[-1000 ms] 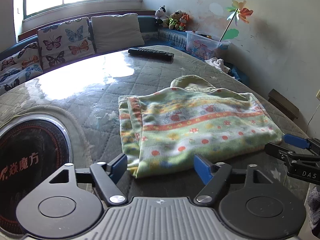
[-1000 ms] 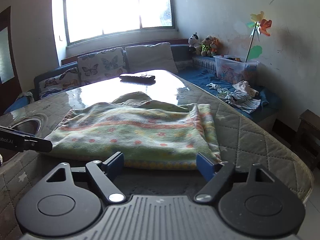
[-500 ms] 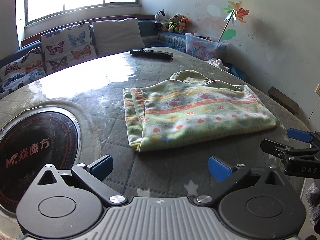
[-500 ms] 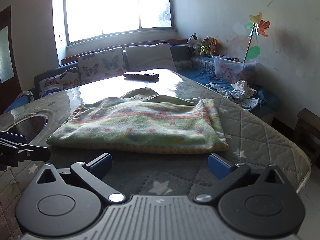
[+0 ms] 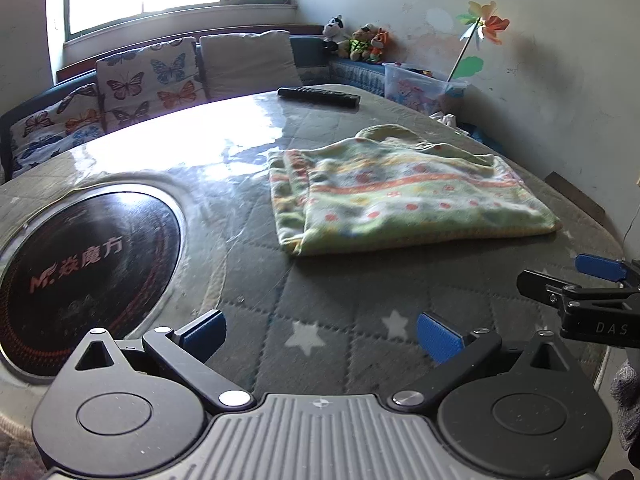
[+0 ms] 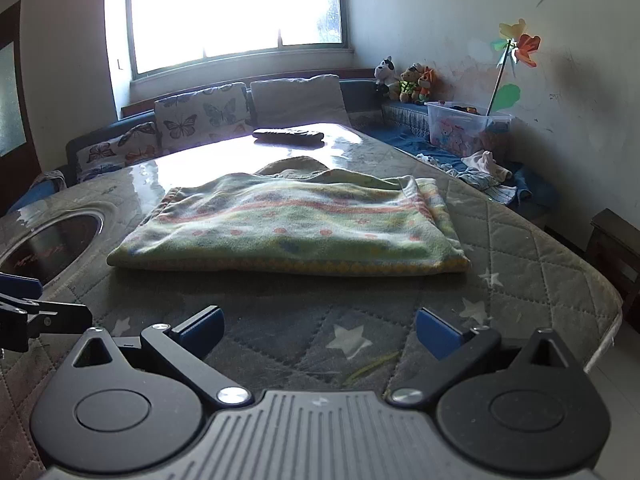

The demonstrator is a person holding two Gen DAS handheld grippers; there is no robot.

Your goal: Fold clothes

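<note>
A folded green garment with orange stripes and red dots [image 5: 404,196] lies flat on the quilted table cover [image 5: 320,312]; it also shows in the right wrist view [image 6: 296,228]. My left gripper [image 5: 320,330] is open and empty, back from the garment's near left corner. My right gripper [image 6: 318,326] is open and empty, back from the garment's near edge. The right gripper's fingers [image 5: 568,284] show at the right of the left wrist view. The left gripper's fingers [image 6: 36,312] show at the left of the right wrist view.
A round black cooktop [image 5: 76,264] is set into the table at the left. A black remote [image 5: 318,96] lies at the far edge. A couch with butterfly cushions [image 5: 148,84], a plastic toy box [image 6: 466,128] and loose clothes [image 6: 484,168] lie beyond. The table edge [image 6: 608,332] drops off at right.
Both grippers have opened wider and pulled back from the garment's near edge. The garment lies folded and has not moved.
</note>
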